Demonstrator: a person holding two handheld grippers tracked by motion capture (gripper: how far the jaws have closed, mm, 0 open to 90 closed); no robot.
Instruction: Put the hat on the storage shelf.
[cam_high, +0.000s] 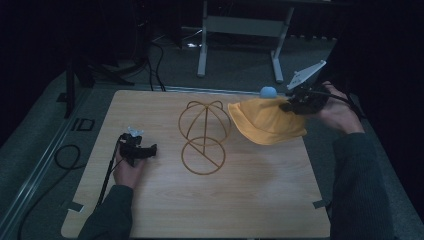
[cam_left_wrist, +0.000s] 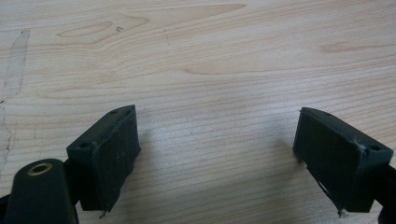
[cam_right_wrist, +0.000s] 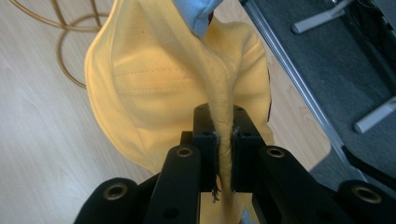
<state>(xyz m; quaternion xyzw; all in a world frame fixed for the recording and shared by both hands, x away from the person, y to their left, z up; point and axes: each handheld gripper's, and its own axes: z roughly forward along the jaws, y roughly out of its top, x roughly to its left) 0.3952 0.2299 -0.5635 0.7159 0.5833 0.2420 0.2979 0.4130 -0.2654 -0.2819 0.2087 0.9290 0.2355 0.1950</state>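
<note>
A pale wooden table (cam_high: 250, 200) spreads under dim light, with a dark floor and the legs of a grey metal frame (cam_high: 240, 35) beyond its far edge. At the table's centre stands a gold wire hat stand (cam_high: 204, 135), a domed cage rising from a round ring base, bare of any covering. Just to its right, near the table's far right corner, a yellow hat (cam_high: 267, 122) with a light blue patch at its top hangs lifted off the wood, its brim drooping towards the stand without clearly touching it. The right gripper (cam_high: 295, 105), held in a person's hand at the table's right edge, has its jaws pressed tight together on a fold of the hat's brim (cam_right_wrist: 223, 140), the fabric pinched flat between the black pads. At the left side of the table, well apart from the stand, the left gripper (cam_high: 142, 150) rests low over the wood in the other hand; its fingers (cam_left_wrist: 109, 154) stand wide apart with nothing but bare wood grain between them.
</note>
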